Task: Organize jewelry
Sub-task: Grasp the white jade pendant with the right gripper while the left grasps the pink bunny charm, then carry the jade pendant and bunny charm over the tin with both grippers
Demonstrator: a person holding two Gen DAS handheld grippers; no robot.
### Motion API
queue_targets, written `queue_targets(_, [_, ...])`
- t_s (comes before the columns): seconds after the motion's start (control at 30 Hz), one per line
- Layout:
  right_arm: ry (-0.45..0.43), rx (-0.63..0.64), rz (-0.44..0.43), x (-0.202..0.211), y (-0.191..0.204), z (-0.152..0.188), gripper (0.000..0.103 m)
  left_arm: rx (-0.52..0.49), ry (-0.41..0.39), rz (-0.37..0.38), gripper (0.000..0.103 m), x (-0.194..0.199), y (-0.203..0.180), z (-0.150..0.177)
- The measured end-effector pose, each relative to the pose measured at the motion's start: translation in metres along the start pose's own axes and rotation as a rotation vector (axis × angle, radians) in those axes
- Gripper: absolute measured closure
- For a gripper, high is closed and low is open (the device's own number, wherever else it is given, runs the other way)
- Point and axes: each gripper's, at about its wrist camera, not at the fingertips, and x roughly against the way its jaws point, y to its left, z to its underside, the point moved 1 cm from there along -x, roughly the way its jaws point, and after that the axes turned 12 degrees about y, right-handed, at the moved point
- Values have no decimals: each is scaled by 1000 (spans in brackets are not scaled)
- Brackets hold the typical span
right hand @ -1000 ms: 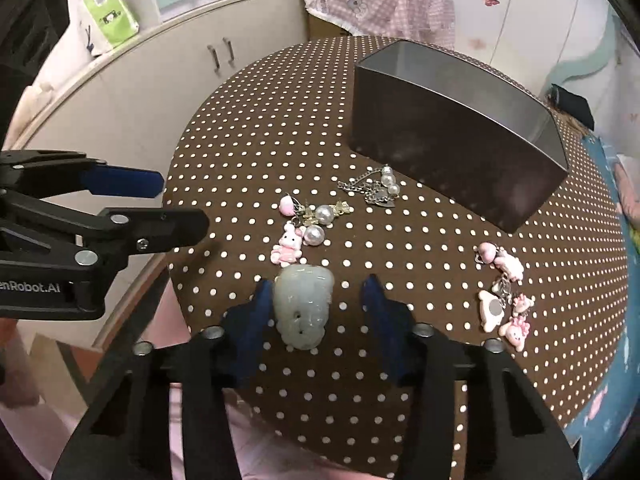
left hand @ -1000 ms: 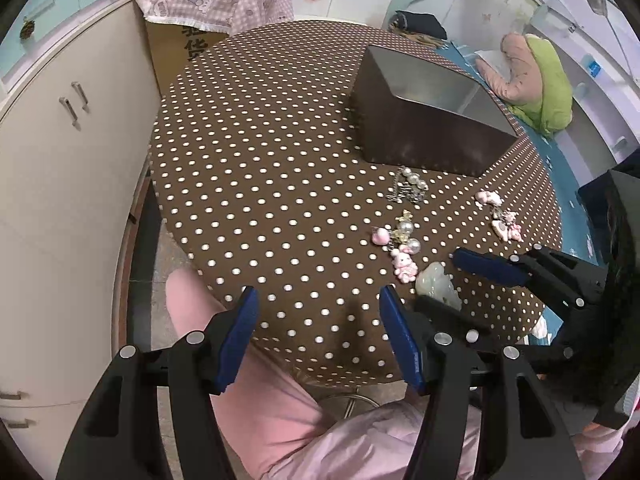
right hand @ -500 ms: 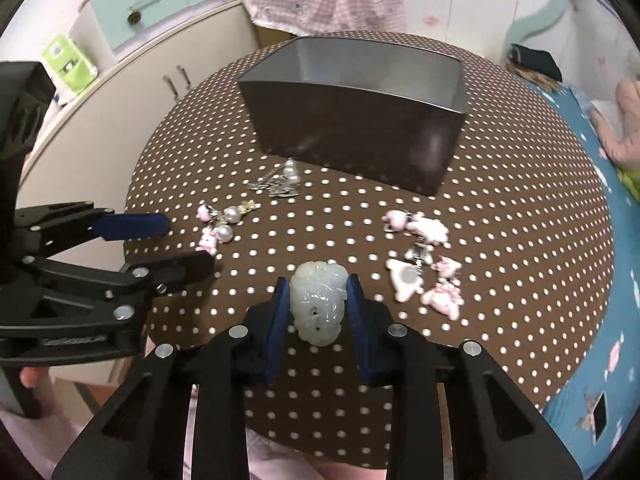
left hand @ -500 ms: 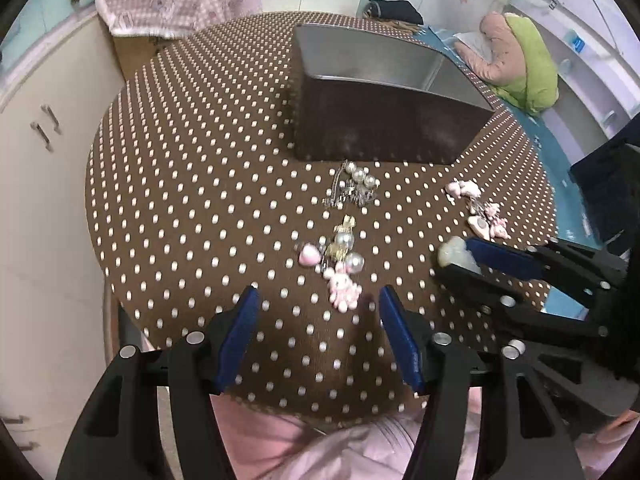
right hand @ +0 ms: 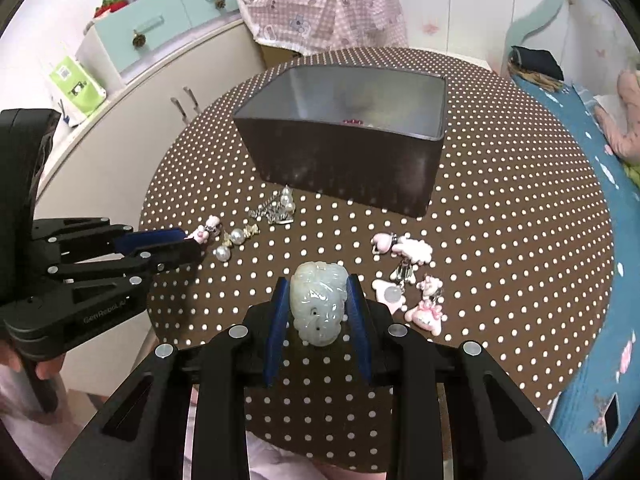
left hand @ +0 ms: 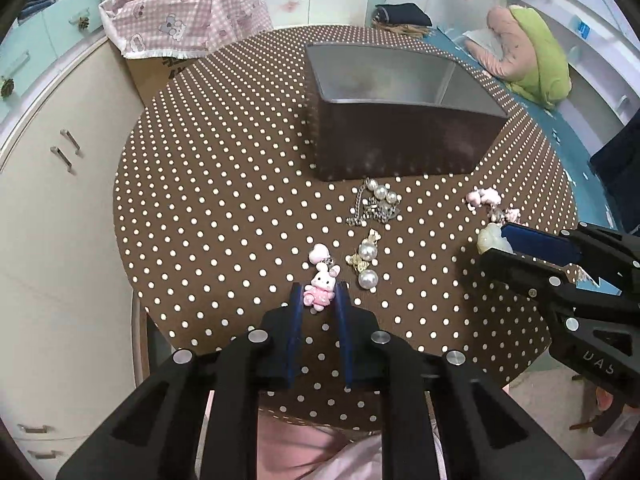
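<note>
Open-topped dark box (right hand: 352, 160) blocking the far centre, bare polka-dot table (left hand: 208, 208) left of it, pearl chain (left hand: 374, 202) and pink charms (right hand: 408, 280) cluttering the near approach

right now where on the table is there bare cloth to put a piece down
Bare cloth lies left of the box, toward the cabinet, and right of it in the right wrist view. Crowded: pearl pieces and pink charms in front of the box.
</note>
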Motion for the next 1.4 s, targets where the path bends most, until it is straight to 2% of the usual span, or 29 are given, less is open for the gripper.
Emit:
queue_targets(0.67, [-90,-59,6,27,-18,-9,74,-23,-120,8,88,44,-6,-29])
queue_targets(0.9, [-142,-75,13,41,-23,-21,74,-48,-176,18,88,58,-14,-46])
queue_targets(1.23, [-207,-117,12,57,-33,-45,74,-24,-238,26,88,77,-6,-74])
queue_targets(1.4, [-227,-129,9,60,-38,-62,74,-14,-259,55,88,84,-4,-89])
